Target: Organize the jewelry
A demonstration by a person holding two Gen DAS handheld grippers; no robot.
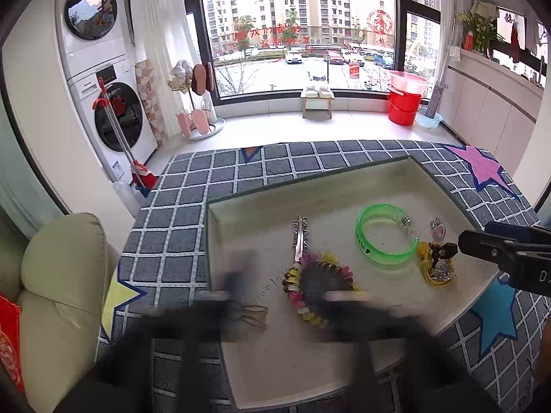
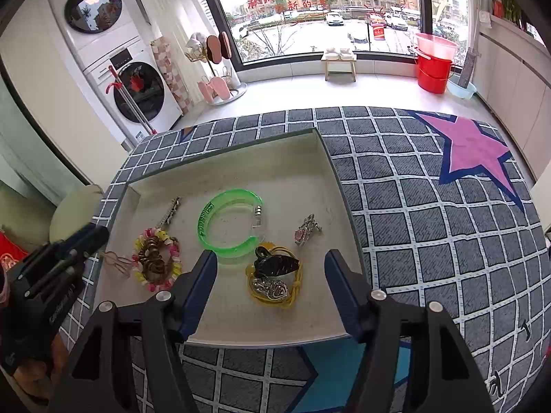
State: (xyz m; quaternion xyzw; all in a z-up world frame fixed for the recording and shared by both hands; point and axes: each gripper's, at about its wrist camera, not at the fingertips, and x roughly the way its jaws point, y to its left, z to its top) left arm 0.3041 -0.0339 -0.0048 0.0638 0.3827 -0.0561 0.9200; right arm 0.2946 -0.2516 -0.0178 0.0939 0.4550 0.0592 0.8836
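A shallow white tray point(image 1: 310, 180) point(image 2: 224, 158) lies on the checked tablecloth. In it are a green bangle point(image 1: 389, 258) point(image 2: 206, 229), a spiked silver hair clip point(image 1: 300, 239) point(image 2: 169, 214), a pink and yellow bead bracelet around a brown one point(image 1: 310, 313) point(image 2: 155, 265), a thin wire hairpin point(image 1: 251, 313) point(image 2: 117, 261), a pink heart charm point(image 1: 437, 229) point(image 2: 306, 230), and a yellow coil tie with a dark clip point(image 1: 435, 265) point(image 2: 275, 275). My left gripper point(image 1: 282, 296) is blurred and open wide over the bead bracelet. My right gripper point(image 2: 270, 265) is open above the yellow coil, touching nothing.
The grey checked cloth point(image 2: 430, 227) has pink, blue and yellow stars. A cream sofa arm point(image 1: 62, 275) stands at the left of the table. Beyond the table are stacked washing machines point(image 1: 103, 79), a small stool point(image 1: 316, 99) and red buckets point(image 1: 403, 103) by the window.
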